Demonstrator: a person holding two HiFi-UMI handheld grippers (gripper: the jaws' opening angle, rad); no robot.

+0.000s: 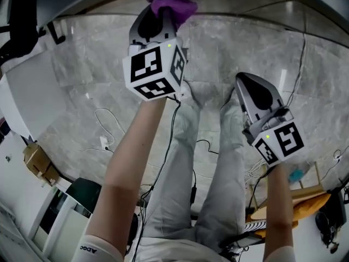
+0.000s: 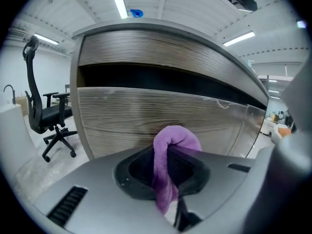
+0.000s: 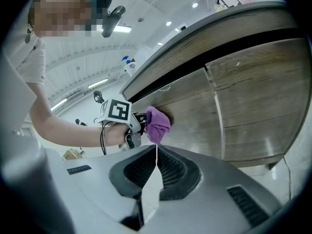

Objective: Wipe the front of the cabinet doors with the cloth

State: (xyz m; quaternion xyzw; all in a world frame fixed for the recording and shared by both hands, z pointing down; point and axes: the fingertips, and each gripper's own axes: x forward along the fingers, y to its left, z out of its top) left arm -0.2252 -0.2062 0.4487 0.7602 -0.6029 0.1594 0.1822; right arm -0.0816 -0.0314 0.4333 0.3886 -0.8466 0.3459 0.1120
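Note:
In the left gripper view, a purple cloth (image 2: 171, 147) is pinched in my left gripper (image 2: 168, 155), which is shut on it. The bunched end of the cloth presses against the wood-grain cabinet door (image 2: 141, 118). The head view has the left gripper (image 1: 159, 23) raised, with the cloth (image 1: 173, 6) at the cabinet's edge. From the right gripper view, the left gripper (image 3: 127, 120) holds the cloth (image 3: 158, 124) on the door (image 3: 253, 96), just below the dark gap under the top. My right gripper (image 3: 157, 149) is shut and holds nothing. It hangs lower and to the right (image 1: 246, 83), away from the doors.
A black office chair (image 2: 43, 115) stands left of the cabinet. The person's legs (image 1: 207, 162) are below me on the marble floor, with cables (image 1: 103, 125) trailing across it. A cardboard box (image 1: 36, 160) is at the left, and wooden furniture (image 1: 305, 195) at the lower right.

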